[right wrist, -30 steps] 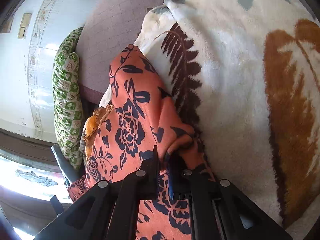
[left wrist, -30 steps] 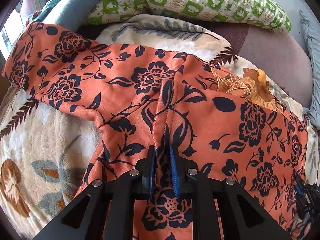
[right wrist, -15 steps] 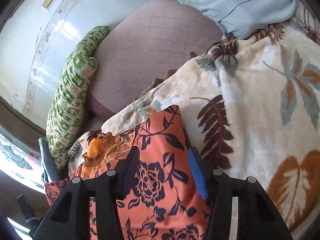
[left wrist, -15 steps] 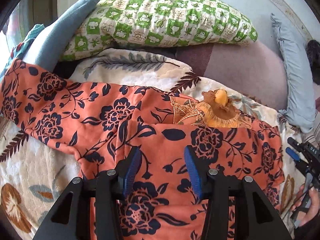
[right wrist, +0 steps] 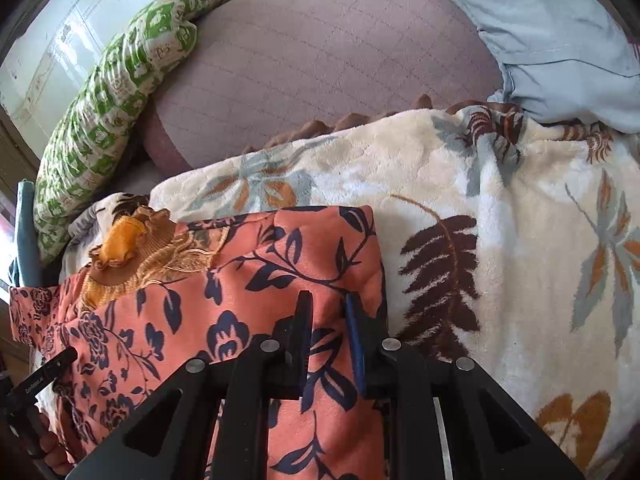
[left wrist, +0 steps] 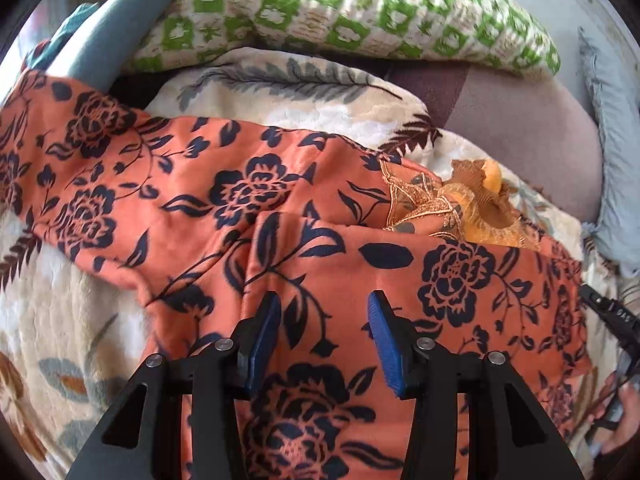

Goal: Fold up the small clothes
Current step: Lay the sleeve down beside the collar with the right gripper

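Note:
An orange garment with dark blue flowers lies folded on a cream leaf-print blanket. Its gold embroidered collar pokes out at the top fold. My left gripper hovers open over the garment's lower middle, nothing between its blue pads. In the right wrist view the same garment and its collar fill the lower left. My right gripper is over the garment's right edge. Its jaws are closing with a narrow gap, and the cloth lies under them, not pinched.
A green checked pillow and a mauve cushion lie behind the blanket. A pale blue pillow sits at the back right, a teal cloth at the back left. A hand shows at the right edge.
Both grippers were shut on folds of the garment and have let go. The left one stands open and drew back a little. The right one rolled upright, opened, then narrowed again.

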`<state>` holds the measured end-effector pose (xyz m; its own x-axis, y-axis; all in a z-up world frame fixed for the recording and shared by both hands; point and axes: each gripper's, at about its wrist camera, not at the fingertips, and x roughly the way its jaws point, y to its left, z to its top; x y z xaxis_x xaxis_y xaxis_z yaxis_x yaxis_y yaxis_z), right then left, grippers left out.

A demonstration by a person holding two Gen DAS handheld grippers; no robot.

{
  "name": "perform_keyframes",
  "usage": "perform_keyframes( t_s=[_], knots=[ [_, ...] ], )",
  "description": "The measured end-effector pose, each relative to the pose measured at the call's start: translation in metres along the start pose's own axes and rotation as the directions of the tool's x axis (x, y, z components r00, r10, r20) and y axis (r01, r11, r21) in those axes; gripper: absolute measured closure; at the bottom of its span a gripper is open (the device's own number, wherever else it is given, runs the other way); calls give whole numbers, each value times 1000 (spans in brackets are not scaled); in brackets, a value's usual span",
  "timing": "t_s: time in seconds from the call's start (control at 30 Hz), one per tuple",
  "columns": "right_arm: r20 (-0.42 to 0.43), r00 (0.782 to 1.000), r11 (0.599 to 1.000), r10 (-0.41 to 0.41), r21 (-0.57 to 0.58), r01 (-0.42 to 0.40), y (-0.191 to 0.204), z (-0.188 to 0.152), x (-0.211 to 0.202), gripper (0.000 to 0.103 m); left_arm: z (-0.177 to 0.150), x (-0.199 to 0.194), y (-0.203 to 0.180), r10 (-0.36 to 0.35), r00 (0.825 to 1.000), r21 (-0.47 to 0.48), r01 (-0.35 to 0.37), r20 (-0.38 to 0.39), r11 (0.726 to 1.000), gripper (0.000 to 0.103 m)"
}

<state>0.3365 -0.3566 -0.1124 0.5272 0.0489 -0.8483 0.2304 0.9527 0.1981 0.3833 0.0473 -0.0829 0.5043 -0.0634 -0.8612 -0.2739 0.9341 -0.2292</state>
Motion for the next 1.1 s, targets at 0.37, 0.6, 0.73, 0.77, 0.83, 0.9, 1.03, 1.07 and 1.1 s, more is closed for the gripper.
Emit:
perform_keyframes(
  t_s=[0.37, 0.6, 0.73, 0.77, 0.83, 0.9, 1.03, 1.07, 1.1],
  knots=[
    [-125, 966, 936, 225, -248, -250, 185, 29, 8, 70, -9, -56, 102, 32, 997, -230, -15, 68, 973, 56],
    [-298, 940, 843, 166, -451, -292, 311, 25, 95, 60, -2, -43, 116, 5, 1000, -187, -5, 0, 982, 56],
    [-317, 937, 762, 145, -568, -310, 349, 20, 120, 59, 0, -41, 127, -36, 999, -204, 33, -14, 978, 56],
    [-330, 933, 742, 144, -587, -322, 355, 19, 125, 52, 1, -41, 130, -36, 999, -209, 32, -19, 977, 56],
    [-328, 938, 698, 110, -646, -308, 364, 17, 133, 43, 2, -43, 134, -49, 999, -214, 45, -10, 976, 56],
    [-378, 921, 660, 96, -668, -343, 368, 14, 142, 38, 3, -44, 136, -46, 999, -216, 44, -4, 975, 56],
    [-420, 905, 609, 67, -701, -371, 370, 3, 155, 41, 4, -47, 136, -39, 999, -217, 39, 7, 975, 56],
    [-410, 908, 590, 82, -715, -377, 373, 0, 151, 57, 4, -47, 136, -35, 999, -215, 35, 6, 976, 56],
    [-391, 915, 566, 95, -735, -373, 377, -2, 145, 71, 3, -46, 135, -29, 1000, -214, 30, 8, 976, 56]
  ],
)
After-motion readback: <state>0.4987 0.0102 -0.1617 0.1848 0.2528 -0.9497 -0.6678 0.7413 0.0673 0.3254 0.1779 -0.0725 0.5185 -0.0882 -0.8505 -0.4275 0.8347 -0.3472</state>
